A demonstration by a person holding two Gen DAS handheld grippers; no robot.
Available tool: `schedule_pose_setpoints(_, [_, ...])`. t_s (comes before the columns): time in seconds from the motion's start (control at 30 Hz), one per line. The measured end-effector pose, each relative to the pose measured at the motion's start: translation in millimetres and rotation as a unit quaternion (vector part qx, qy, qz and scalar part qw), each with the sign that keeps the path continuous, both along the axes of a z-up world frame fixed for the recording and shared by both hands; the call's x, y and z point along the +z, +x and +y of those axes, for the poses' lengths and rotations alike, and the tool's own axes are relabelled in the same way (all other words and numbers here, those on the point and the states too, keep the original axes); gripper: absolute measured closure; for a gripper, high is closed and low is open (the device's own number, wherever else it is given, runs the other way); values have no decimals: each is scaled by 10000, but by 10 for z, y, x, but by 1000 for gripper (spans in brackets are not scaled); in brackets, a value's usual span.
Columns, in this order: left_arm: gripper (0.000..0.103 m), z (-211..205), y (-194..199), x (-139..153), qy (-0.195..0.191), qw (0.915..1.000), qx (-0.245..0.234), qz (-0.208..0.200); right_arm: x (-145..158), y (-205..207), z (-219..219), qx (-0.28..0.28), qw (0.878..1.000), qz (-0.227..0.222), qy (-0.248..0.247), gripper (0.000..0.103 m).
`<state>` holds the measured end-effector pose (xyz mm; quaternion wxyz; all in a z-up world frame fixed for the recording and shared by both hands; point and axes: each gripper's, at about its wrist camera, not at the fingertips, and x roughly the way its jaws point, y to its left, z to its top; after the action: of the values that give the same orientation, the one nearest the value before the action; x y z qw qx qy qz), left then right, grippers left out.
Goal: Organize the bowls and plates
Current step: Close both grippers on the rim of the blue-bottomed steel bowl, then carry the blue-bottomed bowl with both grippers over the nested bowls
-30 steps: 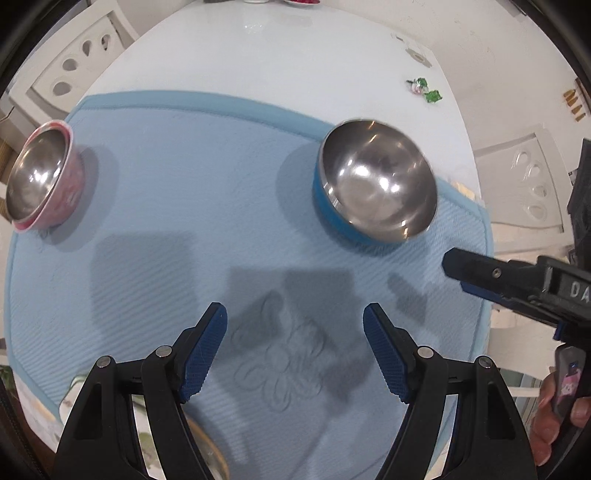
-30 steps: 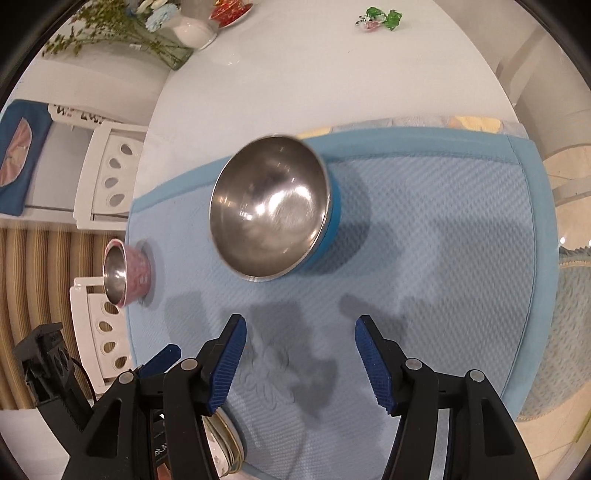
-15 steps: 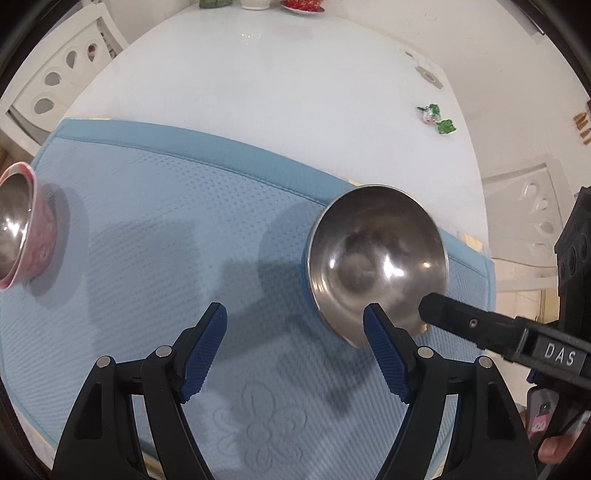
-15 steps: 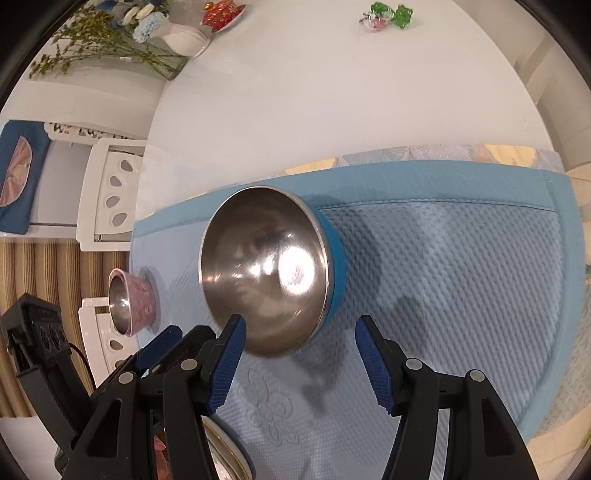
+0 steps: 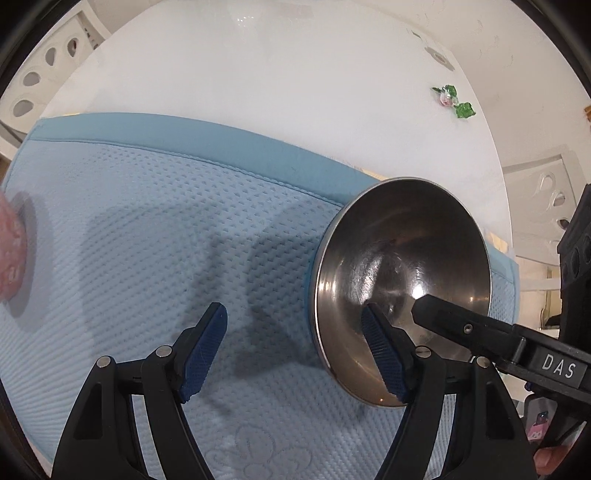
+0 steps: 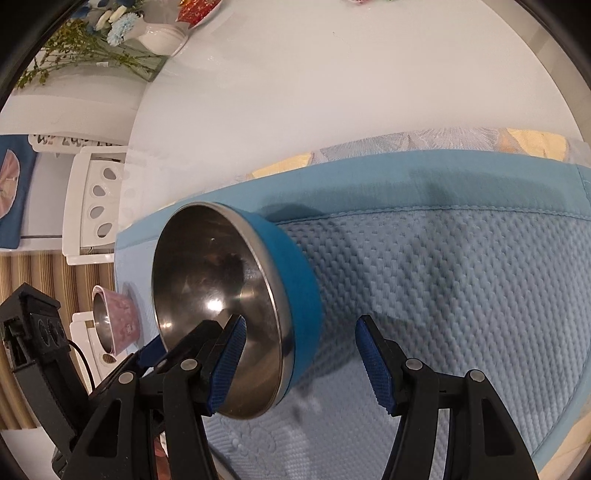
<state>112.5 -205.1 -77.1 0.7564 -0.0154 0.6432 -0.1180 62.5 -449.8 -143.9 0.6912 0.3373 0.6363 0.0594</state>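
Note:
A steel bowl with a blue outer wall (image 5: 402,273) (image 6: 295,291) stands on the light blue mat (image 5: 147,229) (image 6: 461,266). My left gripper (image 5: 295,354) is open; its right finger is inside the bowl and its left finger is outside, straddling the near rim. My right gripper (image 6: 299,362) is open too; its left finger is inside the bowl and its right finger is outside the blue wall. A pink bowl with a steel inside (image 6: 116,321) stands at the mat's far left, and its edge shows in the left wrist view (image 5: 11,254).
The mat lies on a white round table (image 5: 277,66) (image 6: 332,92). A small green and pink trinket (image 5: 452,101) lies at the back right. A white vase with flowers (image 6: 159,33) stands at the back. White chairs (image 6: 96,206) stand around the table.
Both grippers have moved forward and down to the blue bowl. Each now has one finger inside the bowl and one outside; before, they hovered above the mat in front of it.

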Motion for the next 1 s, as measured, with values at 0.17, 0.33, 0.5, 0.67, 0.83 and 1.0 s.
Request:
schedule_pose_setpoints(0.17, [42, -74, -20, -27, -78, 9999, -122, -29, 1, 42, 54, 9, 9999, -79, -136, 44])
schedule_pose_setpoints(0.33, [66, -63, -7, -50, -163, 9998, -131, 4, 8, 72, 101, 37, 9996, -157, -226, 59])
schedule_pose_setpoints(0.5, [86, -65, -34, -23, -305, 9993, -234, -30, -4, 61, 161, 176, 9992, -151, -330, 78])
schedule_pose_setpoints(0.67, [88, -45, -46, -6, -311, 9992, -241, -70, 2, 38, 177, 203, 9991, -155, -350, 81])
schedule_pose_setpoints(0.83, [89, 26, -85, 43, -322, 9991, -251, -88, 12, 2, 168, 179, 9991, -158, -356, 83])
schedule_pose_setpoints(1.0, [89, 59, -113, 111, -329, 9990, -268, -142, 80, -36, 197, 170, 9990, -207, -359, 83])
